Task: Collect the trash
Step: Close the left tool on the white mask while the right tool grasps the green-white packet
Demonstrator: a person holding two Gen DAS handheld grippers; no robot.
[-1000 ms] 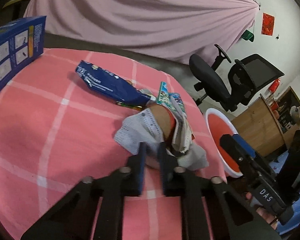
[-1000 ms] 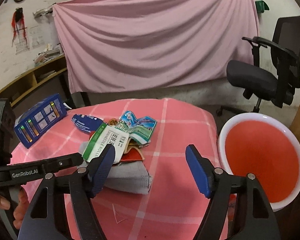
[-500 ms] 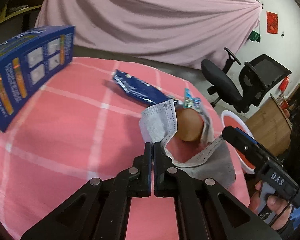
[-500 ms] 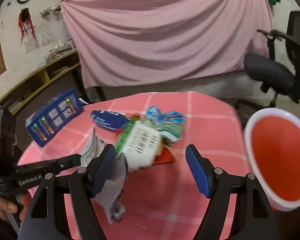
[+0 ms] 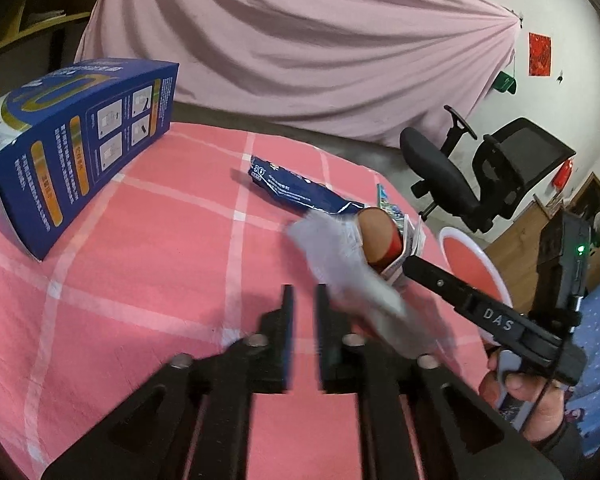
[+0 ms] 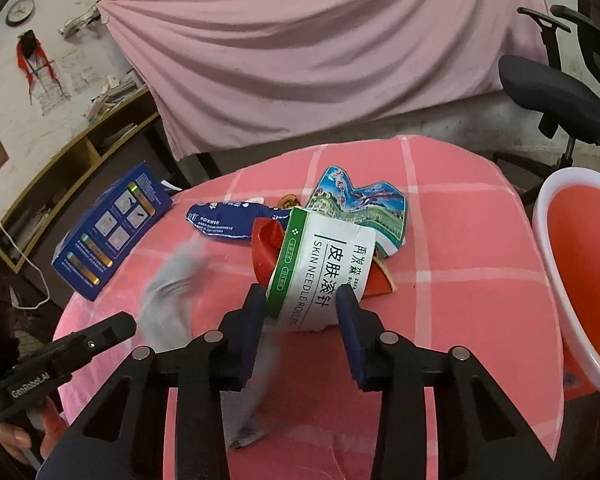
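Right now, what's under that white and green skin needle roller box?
Under the box lie a red wrapper and a landscape-print packet, both partly covered. The grey face mask lies beside it. Anything deeper is hidden.

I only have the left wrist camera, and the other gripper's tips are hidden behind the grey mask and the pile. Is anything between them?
Observer: Yes. In the right wrist view a white box with a green edge sits between the closing jaws of the right gripper, and the pads look to touch its sides.
Operator: What is under that box?
Observer: A red piece pokes out on its left, and a colourful wrapper lies behind it.
Operator: Is the tub clear?
Observer: The red tub stands just off the table's right edge. The part of its inside that shows holds nothing.
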